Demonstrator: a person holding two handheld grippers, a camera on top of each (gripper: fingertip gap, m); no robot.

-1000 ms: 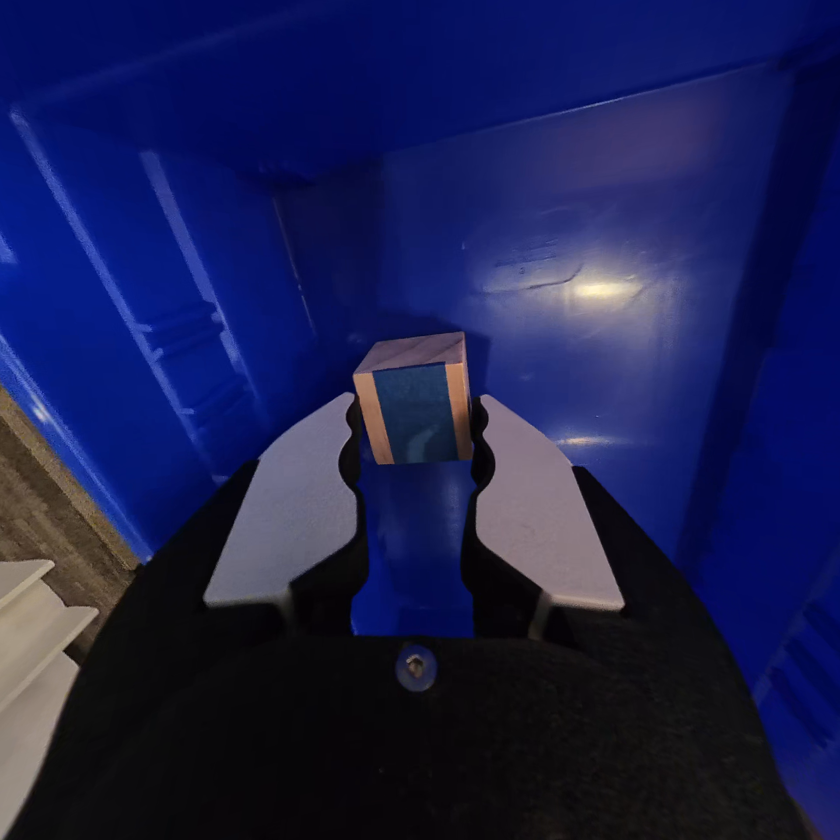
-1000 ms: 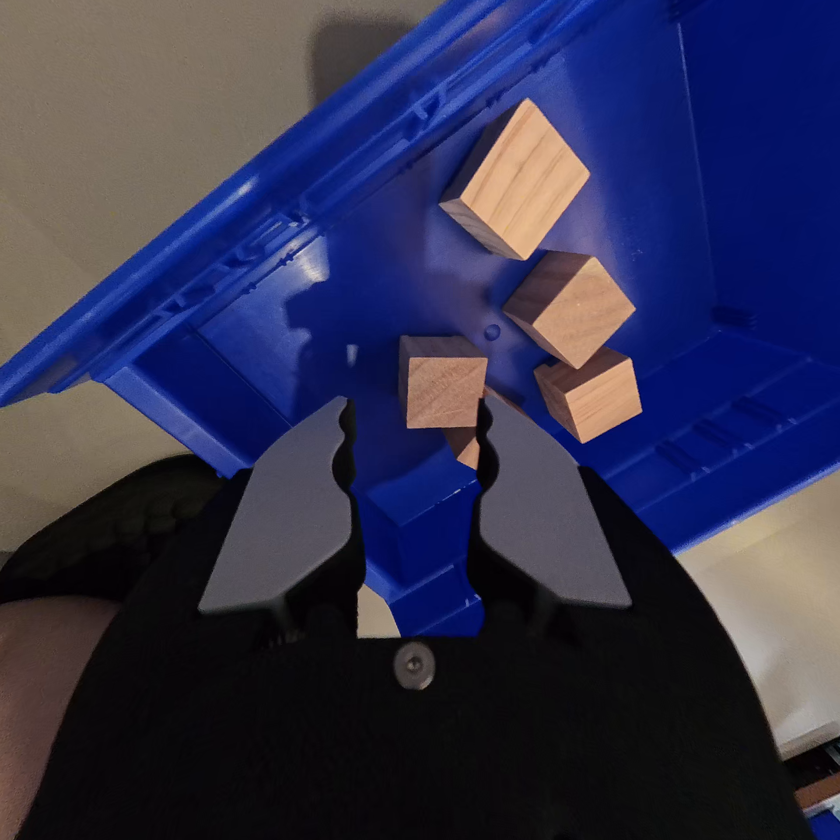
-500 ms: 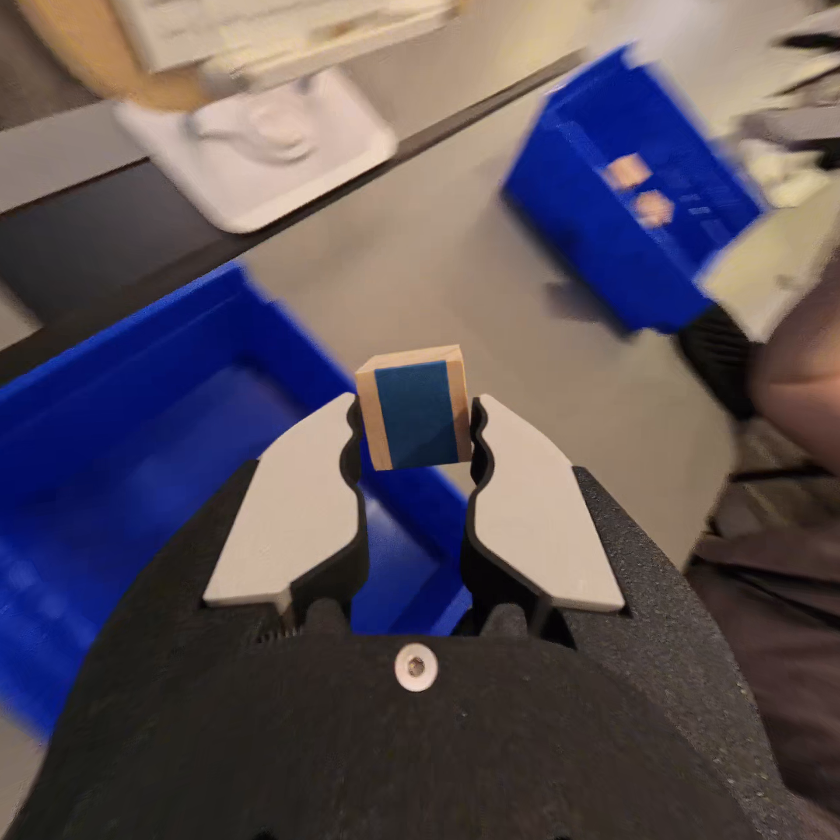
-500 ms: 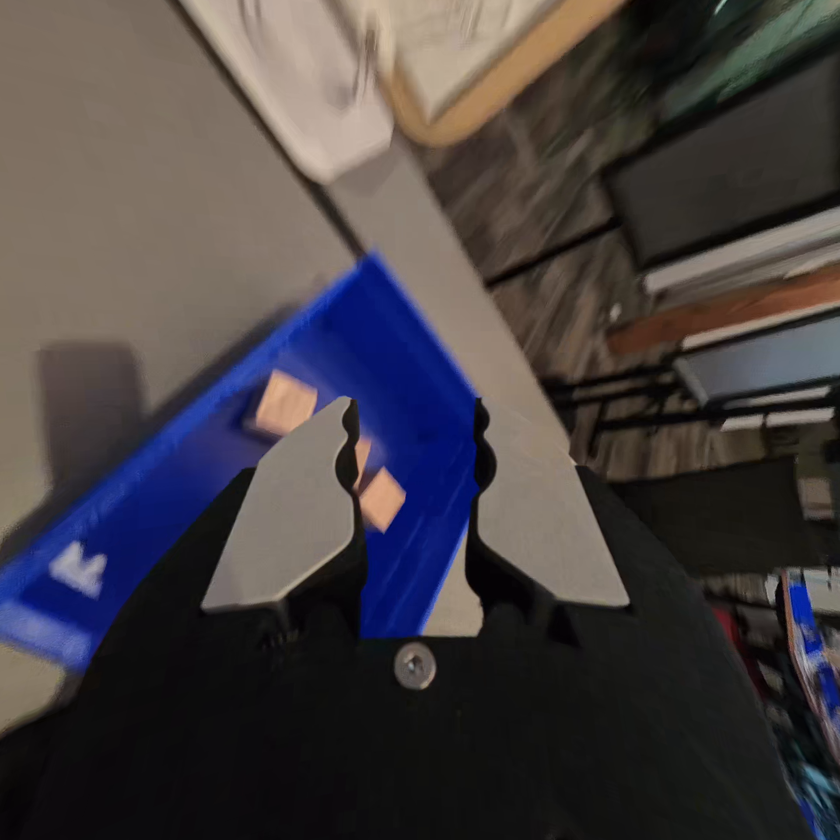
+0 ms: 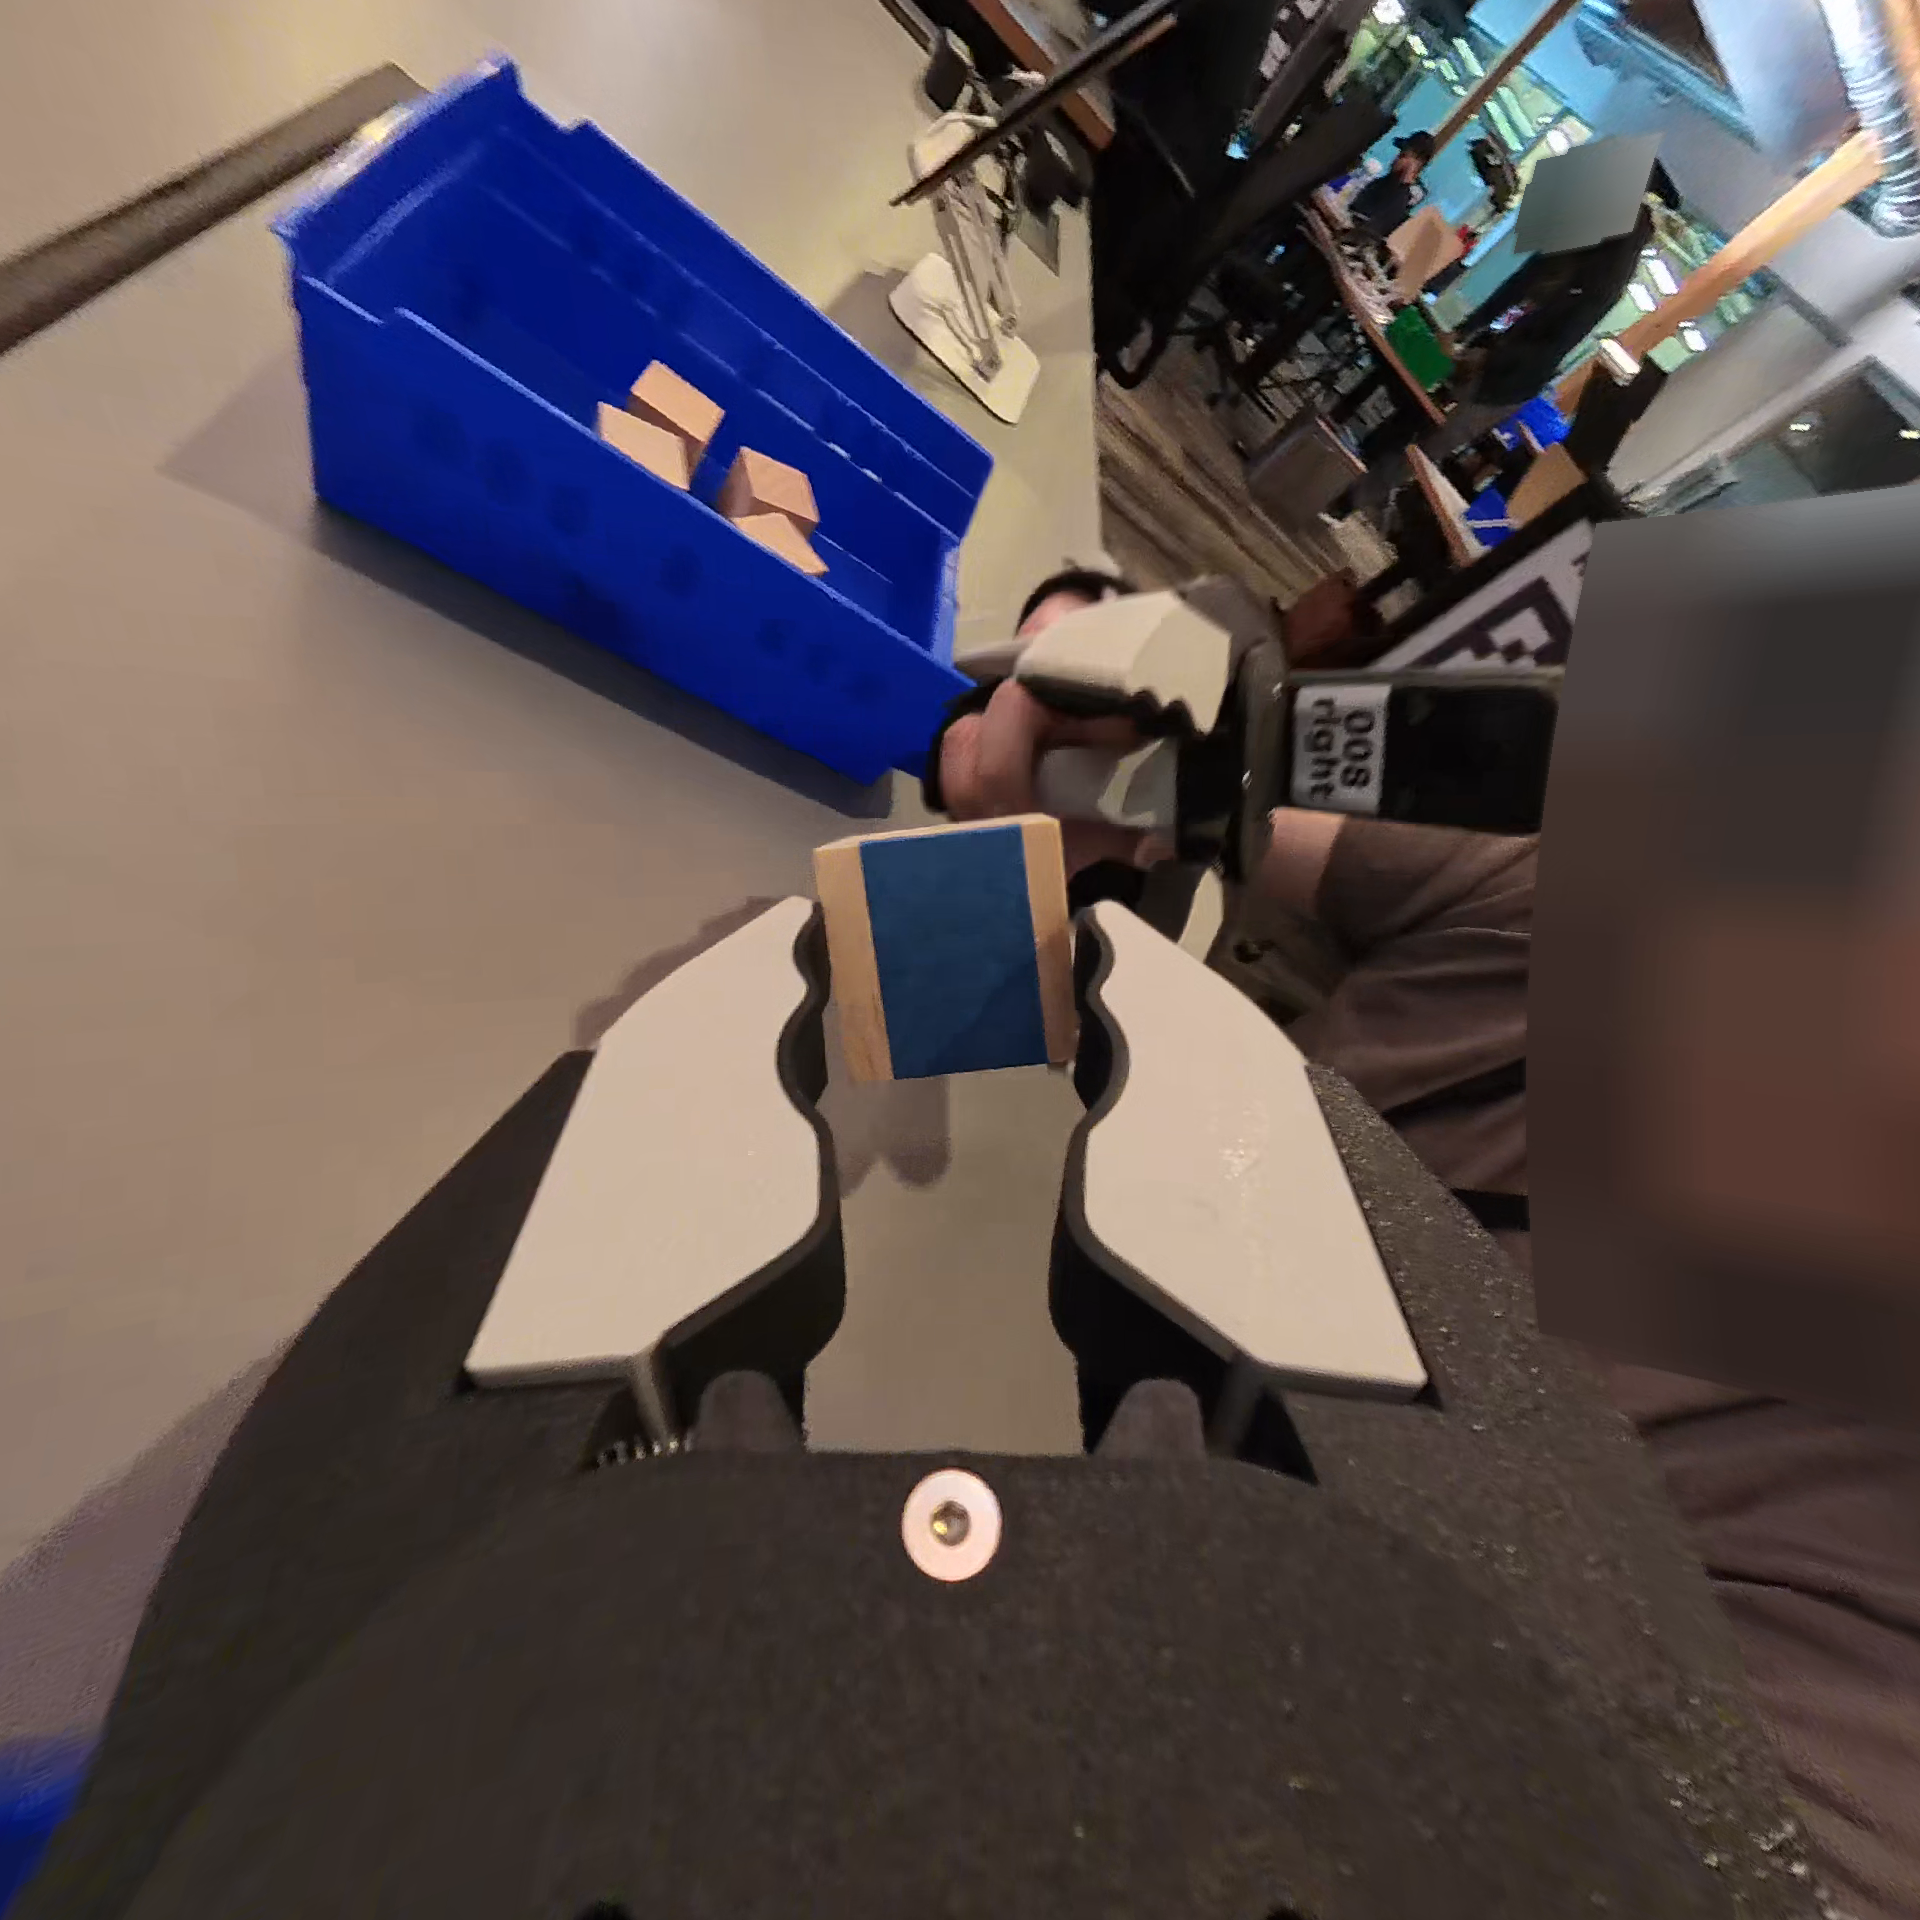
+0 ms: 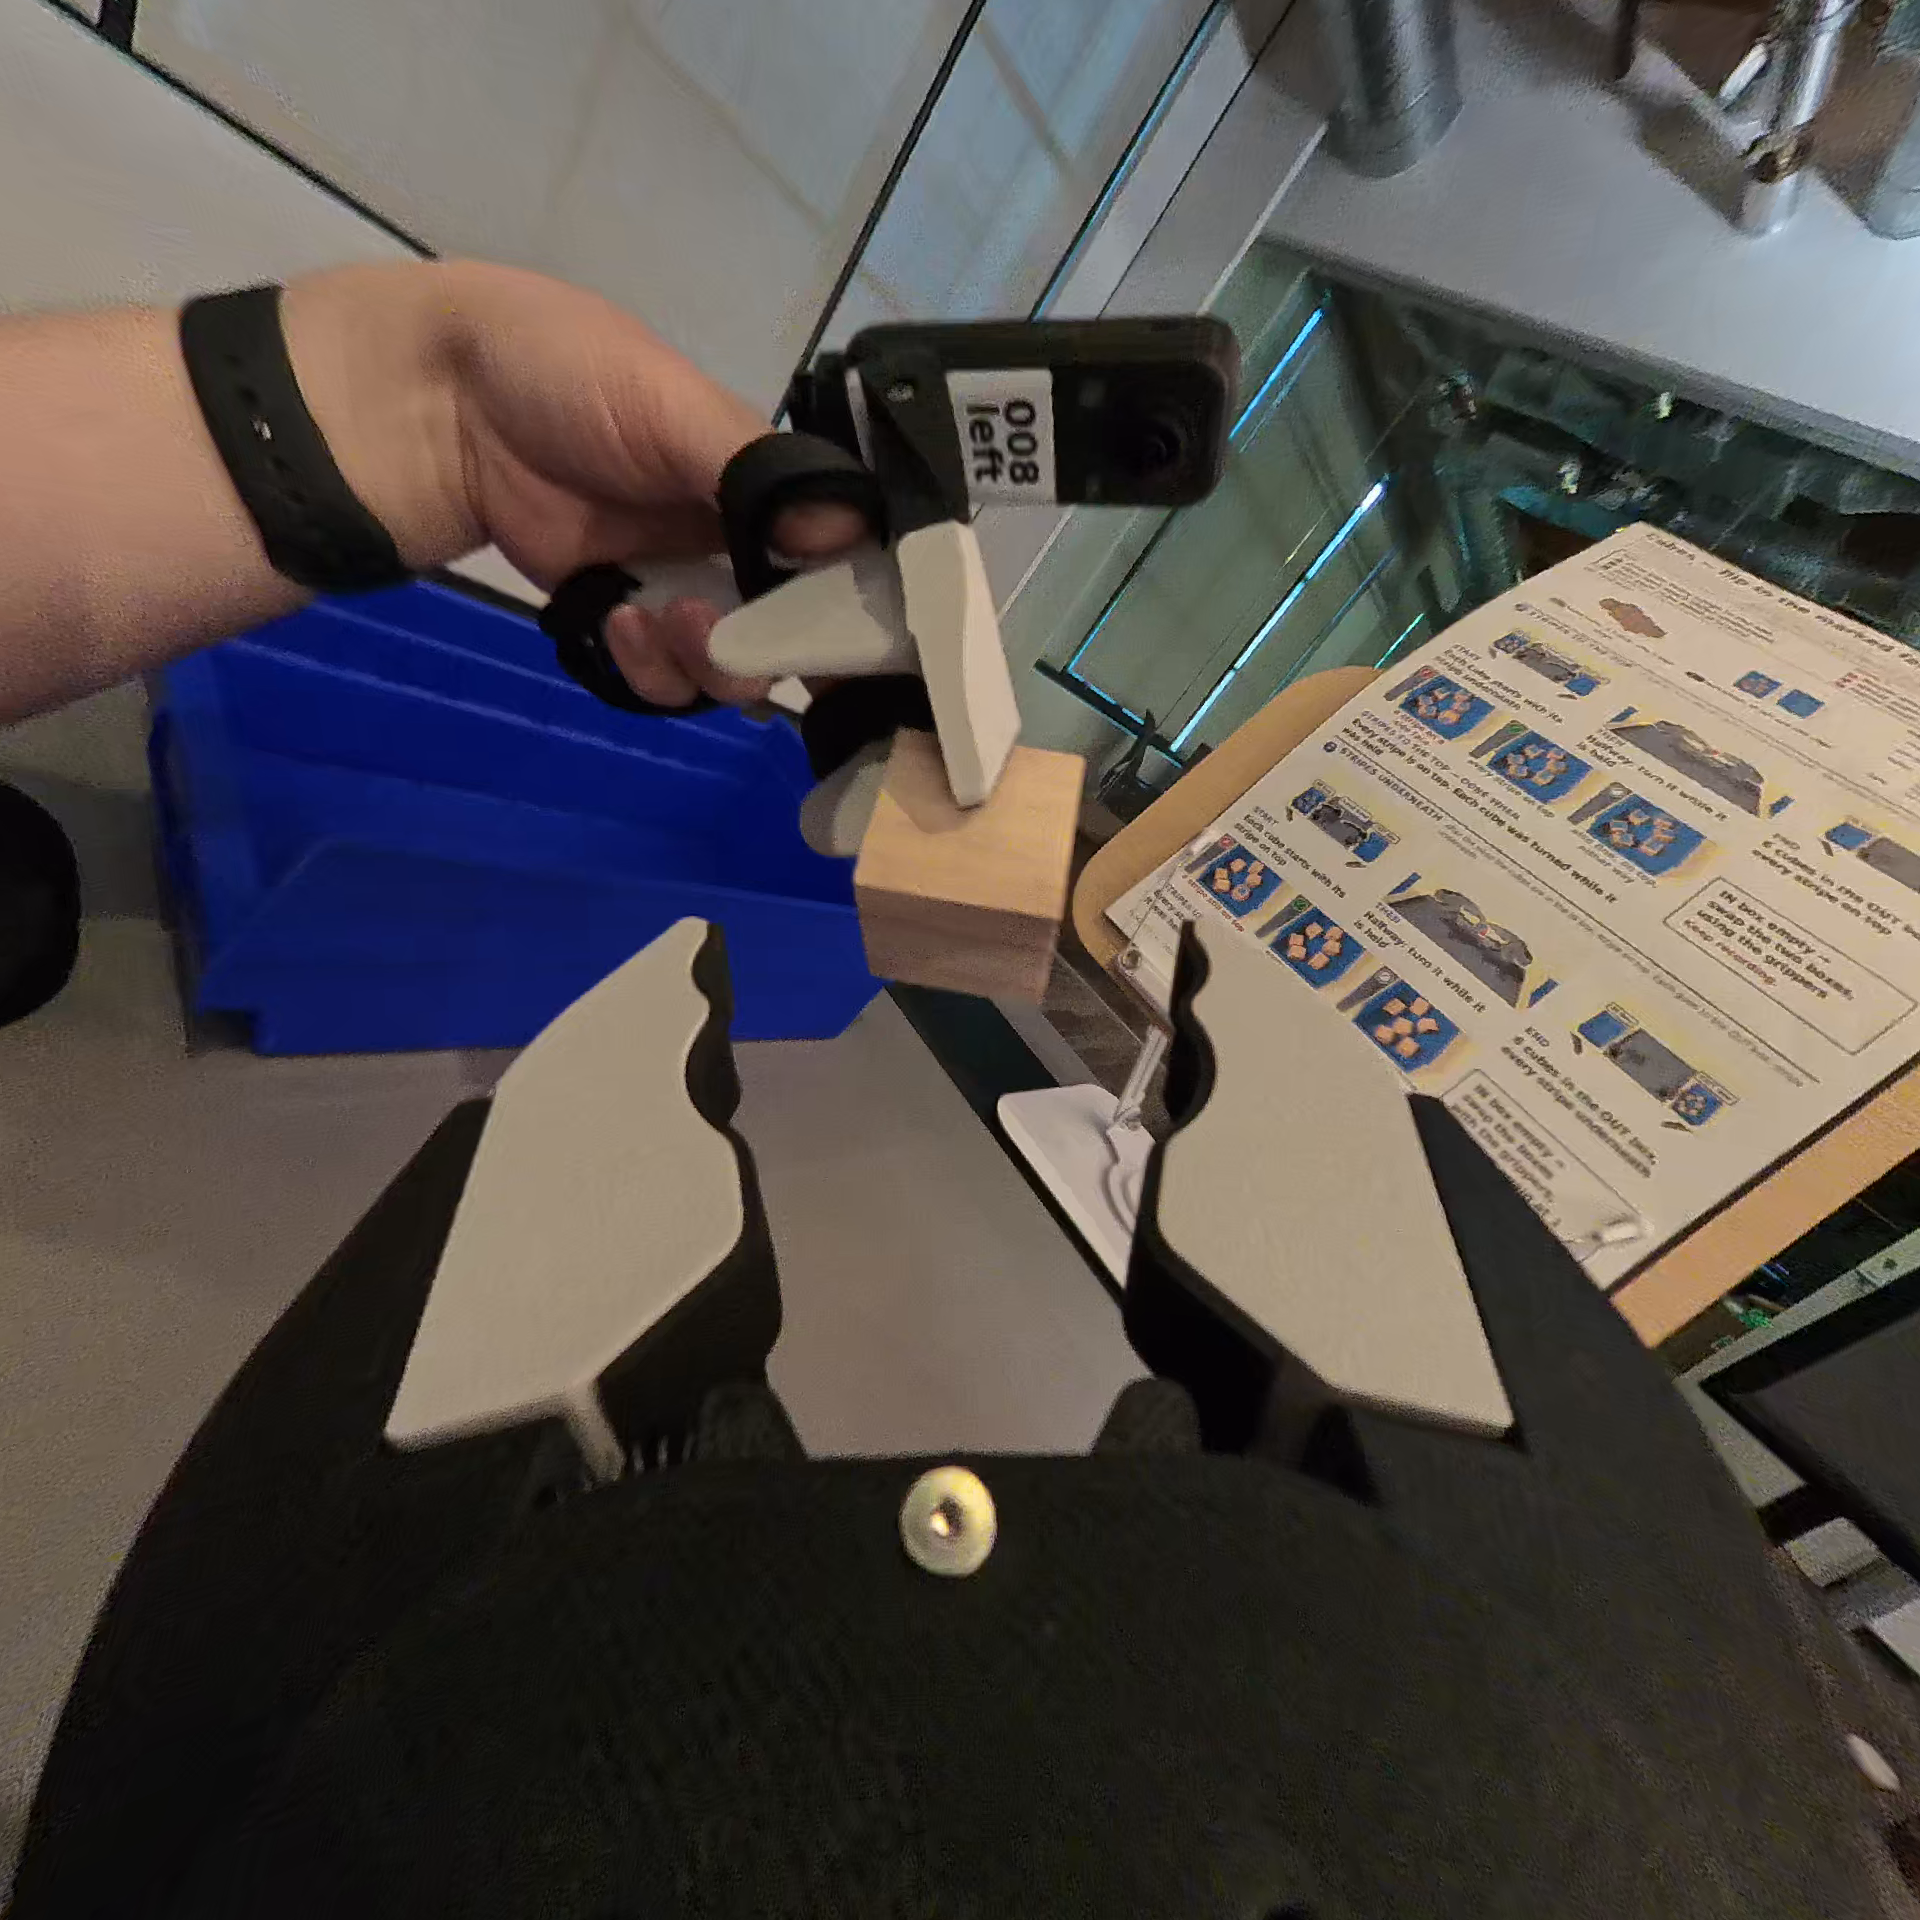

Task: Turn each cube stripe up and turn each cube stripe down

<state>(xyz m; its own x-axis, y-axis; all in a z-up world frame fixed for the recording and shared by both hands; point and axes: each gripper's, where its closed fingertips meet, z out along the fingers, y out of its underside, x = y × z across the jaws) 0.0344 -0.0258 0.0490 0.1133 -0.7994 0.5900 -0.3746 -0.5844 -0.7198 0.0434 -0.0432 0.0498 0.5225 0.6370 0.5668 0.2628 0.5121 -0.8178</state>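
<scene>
The grey worktop (image 5: 260, 935) carries two blue plastic bins. In the left wrist view, one blue bin (image 5: 582, 540) sits well away from the grippers and near the worktop's far edge, with several plain wooden cubes (image 5: 717, 457) lying close together inside it; no stripe shows on them from here. In the right wrist view, a second blue bin (image 6: 468, 831) stands by the worktop's edge, and what lies in it cannot be seen. Beside that edge a tilted board on a white stand holds an illustrated instruction sheet (image 6: 1558, 883). The left gripper (image 5: 951, 951), held in a hand (image 6: 499, 447) wearing a black wristband, is lifted clear above the worktop with its jaws closed on the two opposite sides of a wooden cube (image 5: 943, 964). That striped cube shows its blue-taped face toward the left wrist camera, with bare wood strips at either side of the tape; from the right wrist view the same cube (image 6: 966, 883) shows only plain wood faces. The right gripper (image 6: 951, 977) is also in the air, just short of the held cube, with its jaws spread wide and nothing between them.
</scene>
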